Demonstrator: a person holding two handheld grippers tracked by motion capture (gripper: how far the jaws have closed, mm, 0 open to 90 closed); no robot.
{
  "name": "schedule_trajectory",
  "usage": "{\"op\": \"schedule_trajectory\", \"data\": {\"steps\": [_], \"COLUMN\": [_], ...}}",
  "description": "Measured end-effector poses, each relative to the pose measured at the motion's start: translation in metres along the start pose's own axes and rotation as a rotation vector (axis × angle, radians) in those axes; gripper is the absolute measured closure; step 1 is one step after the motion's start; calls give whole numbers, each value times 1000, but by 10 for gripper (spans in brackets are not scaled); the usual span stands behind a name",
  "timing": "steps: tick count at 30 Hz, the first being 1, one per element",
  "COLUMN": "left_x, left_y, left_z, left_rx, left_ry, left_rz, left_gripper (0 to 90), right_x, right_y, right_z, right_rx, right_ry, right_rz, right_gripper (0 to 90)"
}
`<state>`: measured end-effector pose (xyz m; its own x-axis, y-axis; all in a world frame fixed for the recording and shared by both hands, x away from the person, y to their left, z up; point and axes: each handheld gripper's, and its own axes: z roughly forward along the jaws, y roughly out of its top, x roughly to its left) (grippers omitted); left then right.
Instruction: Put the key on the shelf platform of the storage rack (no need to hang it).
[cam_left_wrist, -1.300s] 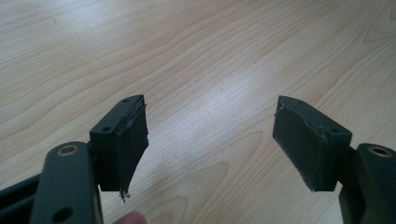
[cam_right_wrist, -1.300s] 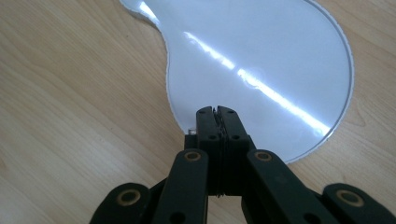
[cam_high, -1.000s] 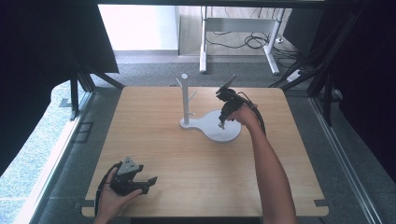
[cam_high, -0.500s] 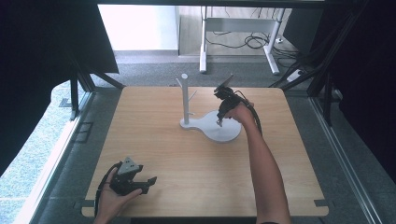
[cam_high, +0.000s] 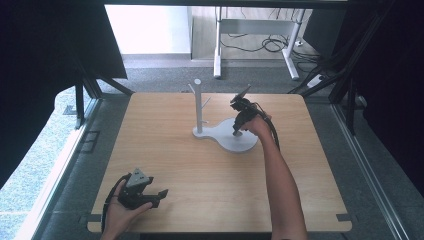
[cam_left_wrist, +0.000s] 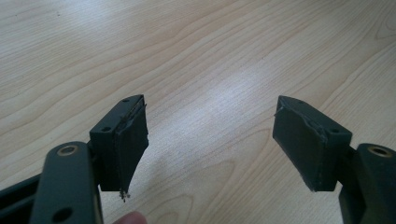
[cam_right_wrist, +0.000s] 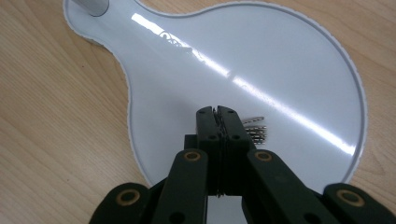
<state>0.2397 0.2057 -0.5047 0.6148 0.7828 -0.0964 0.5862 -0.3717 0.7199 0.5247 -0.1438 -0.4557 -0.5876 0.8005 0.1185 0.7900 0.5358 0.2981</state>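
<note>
Nearest to me, my left gripper (cam_high: 159, 194) rests at the front-left part of the wooden table (cam_high: 175, 165), jaws spread wide with nothing but bare wood grain between the pads (cam_left_wrist: 125, 140). Farther out, my right gripper (cam_high: 237, 131) points down over the round end of the white stand base (cam_high: 235, 145), its jaws pressed fully together; in the right gripper view a small bunch of thin metal pins (cam_right_wrist: 254, 128) pokes out just beside the closed tips (cam_right_wrist: 217, 112), right above the glossy white surface, though I cannot tell exactly what that thing is. Beyond it, at the narrow end of the base, the white post with side pegs (cam_high: 198, 102) stands upright.
</note>
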Motion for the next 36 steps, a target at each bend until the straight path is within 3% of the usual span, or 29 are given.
{"op": "schedule_trajectory", "data": {"steps": [13,17,22,28,36], "left_x": [-1,-1,-1,-2,-3], "left_y": [0,0,0,0,1], "left_z": [2,2,2,3,2], "left_rx": [7,7,11,13,11], "left_ry": [-3,-4,-6,-2,-7], "left_rz": [5,6,10,11,13], "left_gripper": [268,268,268,267,267], "right_x": [-3,-3,-4,1,5], "right_y": [-5,-6,-8,-13,-38], "right_z": [12,10,1,-16,-38], "right_rx": [-11,-25,-59,-108,-185], "right_ry": [1,-6,-9,2,43], "right_rz": [7,-7,-4,-25,-56], "right_gripper": [885,770,644,555,493]}}
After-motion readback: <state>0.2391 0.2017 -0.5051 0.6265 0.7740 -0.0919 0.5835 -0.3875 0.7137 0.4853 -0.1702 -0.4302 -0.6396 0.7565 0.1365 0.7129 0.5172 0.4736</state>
